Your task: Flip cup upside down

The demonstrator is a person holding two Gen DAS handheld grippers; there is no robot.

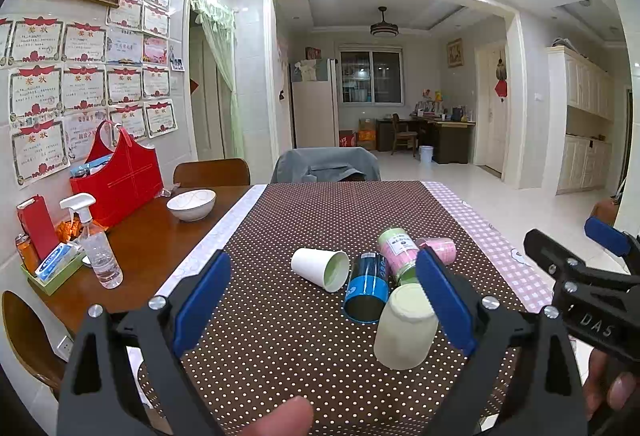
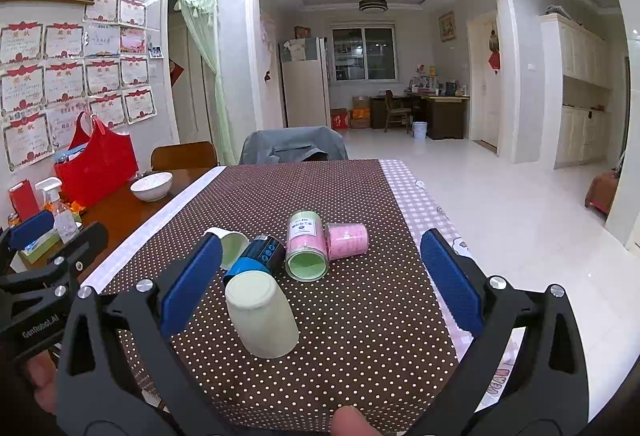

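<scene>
A pale green cup [image 1: 404, 328] stands upside down on the dotted brown cloth [image 1: 280, 336], nearest to me; it also shows in the right wrist view [image 2: 262, 316]. Behind it several cups lie on their sides: a white one [image 1: 320, 268] [image 2: 232, 246], a blue and black one [image 1: 368, 286] [image 2: 260, 252], a pink and green one [image 1: 396, 248] [image 2: 305, 248] and a pink one [image 1: 440, 248] [image 2: 347, 239]. My left gripper [image 1: 322, 302] is open and empty, its right finger beside the upside-down cup. My right gripper [image 2: 322, 282] is open and empty above the cloth.
A white bowl [image 1: 191, 204], a spray bottle [image 1: 96, 244], a red bag [image 1: 118, 180] and a tissue box [image 1: 56, 264] stand on the wooden table at left. Chairs [image 1: 326, 164] stand at the far edge. The pink checked cloth edge [image 1: 492, 244] runs along the right.
</scene>
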